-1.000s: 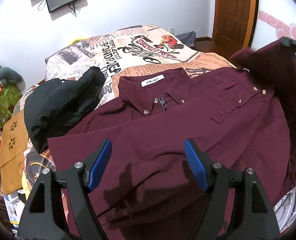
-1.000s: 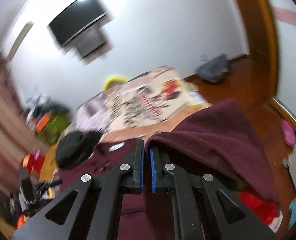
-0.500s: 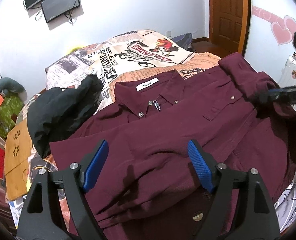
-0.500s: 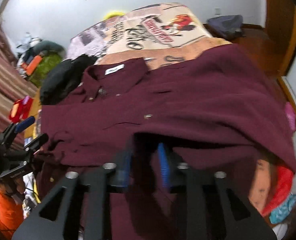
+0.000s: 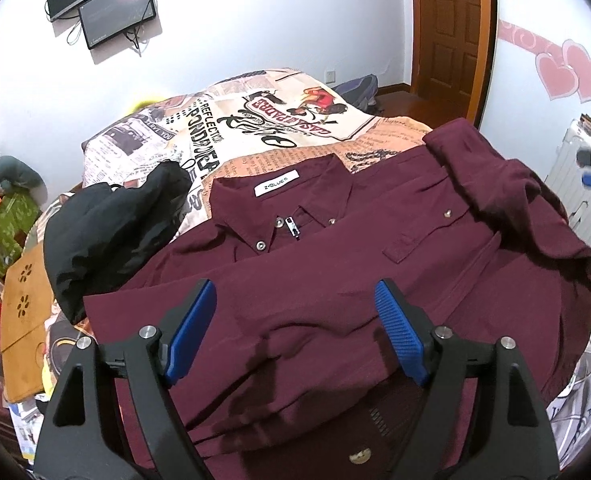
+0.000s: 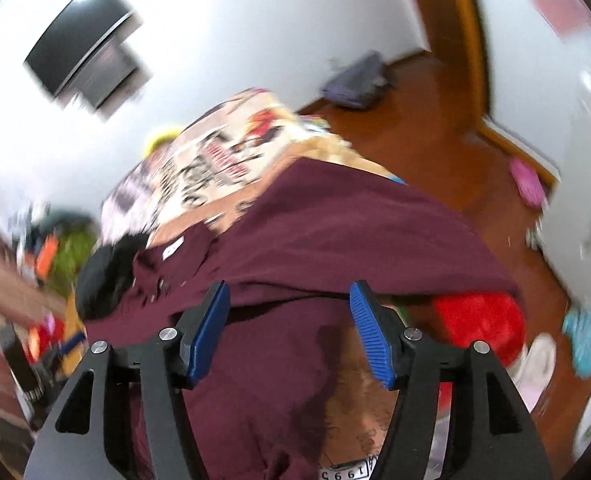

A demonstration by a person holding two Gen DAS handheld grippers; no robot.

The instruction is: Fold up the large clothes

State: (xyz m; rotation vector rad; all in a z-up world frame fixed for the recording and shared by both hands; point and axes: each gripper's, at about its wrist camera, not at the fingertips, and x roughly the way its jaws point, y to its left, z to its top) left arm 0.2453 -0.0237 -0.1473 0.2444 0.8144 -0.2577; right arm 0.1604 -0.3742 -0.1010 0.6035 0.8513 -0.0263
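On your far left a black garment point(image 5: 107, 240) lay bunched on the printed bedspread point(image 5: 255, 120), its near edge touching the left shoulder of the maroon shirt point(image 5: 335, 280). That shirt, the thing you were folding, lay face up across the bed with its collar and white label point(image 5: 276, 187) toward the far wall and its hem toward you, so its long axis ran away from you, roughly along the way your grippers pointed.

Your left gripper point(image 5: 295, 334) hovered over the shirt's lower front with its blue pads point(image 5: 191, 332) wide apart and nothing between them; whether they touched the cloth below, I cannot tell. The left sleeve seemed to be folded in and crossing the body just ahead of those jaws.

Further right, the right sleeve point(image 5: 495, 184) lay draped in over the chest pocket side, heaped rather than flat. Your right gripper point(image 6: 289, 334) was also spread open and empty, off the shirt's right edge; in the left camera only a blue pad showed at the far right. Its own view was smeared by motion, with the maroon fold lying just ahead of the jaws and a red object point(image 6: 479, 328) lower right.

My reading: both sleeves were in, and the next fold would run crosswise, hem toward collar. The hem lay below your left jaws, making that hand the nearer one; the right had to come back in over the edge.
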